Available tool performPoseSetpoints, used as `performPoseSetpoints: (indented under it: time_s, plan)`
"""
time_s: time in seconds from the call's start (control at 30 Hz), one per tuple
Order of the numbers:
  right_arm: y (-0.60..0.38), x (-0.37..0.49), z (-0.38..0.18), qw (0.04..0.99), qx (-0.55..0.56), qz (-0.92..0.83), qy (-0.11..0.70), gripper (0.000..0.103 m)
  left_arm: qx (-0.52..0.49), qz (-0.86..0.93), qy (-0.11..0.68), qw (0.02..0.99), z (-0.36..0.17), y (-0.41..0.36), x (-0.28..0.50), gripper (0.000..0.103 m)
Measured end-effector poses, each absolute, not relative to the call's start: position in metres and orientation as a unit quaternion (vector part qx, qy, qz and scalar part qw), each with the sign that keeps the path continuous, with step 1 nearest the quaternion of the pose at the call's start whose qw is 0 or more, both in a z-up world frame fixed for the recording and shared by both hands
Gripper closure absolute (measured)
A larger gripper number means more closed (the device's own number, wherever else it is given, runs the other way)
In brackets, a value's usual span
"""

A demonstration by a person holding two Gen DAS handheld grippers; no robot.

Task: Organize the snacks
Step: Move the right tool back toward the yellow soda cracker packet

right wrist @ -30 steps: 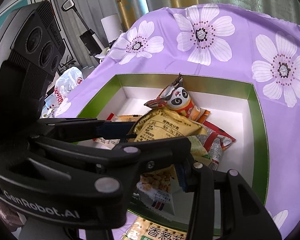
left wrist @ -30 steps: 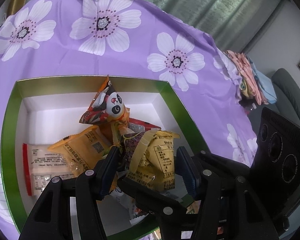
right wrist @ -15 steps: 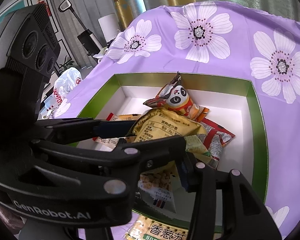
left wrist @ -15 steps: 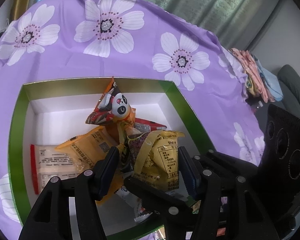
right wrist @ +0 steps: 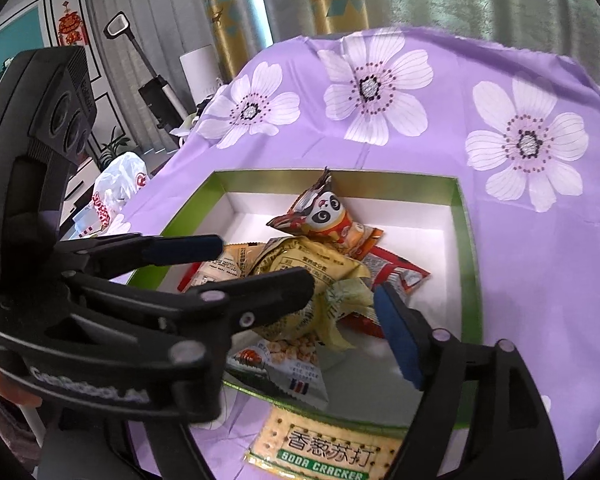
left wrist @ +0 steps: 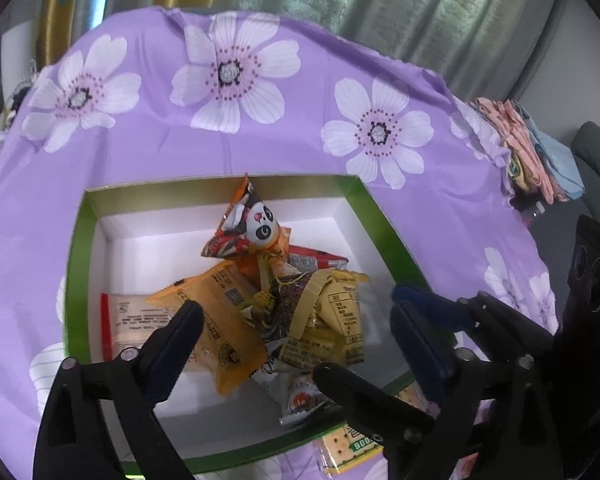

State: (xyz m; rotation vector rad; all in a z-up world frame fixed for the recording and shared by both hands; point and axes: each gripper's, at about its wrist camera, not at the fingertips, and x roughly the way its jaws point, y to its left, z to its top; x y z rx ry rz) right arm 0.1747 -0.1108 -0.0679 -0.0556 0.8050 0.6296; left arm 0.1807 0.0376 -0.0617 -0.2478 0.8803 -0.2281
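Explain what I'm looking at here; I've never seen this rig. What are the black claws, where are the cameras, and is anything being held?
Both pictures come from fisheye cameras mounted on two hand-held grippers, looking along their fingers. The left gripper and the right gripper are both open and hold nothing; each also shows in the other's view. Below them a green-rimmed box sits on a purple flowered cloth. Inside lies a heap of snack packets: a panda packet on top, a yellow packet nearer. A soda cracker packet lies outside, by the box's near edge.
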Motion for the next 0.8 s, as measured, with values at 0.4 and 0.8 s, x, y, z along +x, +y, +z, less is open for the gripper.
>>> performPoseSetpoints:
  time_s: [0.4,0.8]
  plan:
    - [-0.134,0.142,-0.038,0.894,-0.029,0.27,0.357,0.01,-0.101,-0.11,0.394,0.907,-0.029,0.032,0.143,0.001]
    - [-0.151,0.092,-0.01,0.906,-0.029,0.27,0.326,0.01,-0.101,-0.107,0.358,0.922,-0.001,0.031,0.091,0.001]
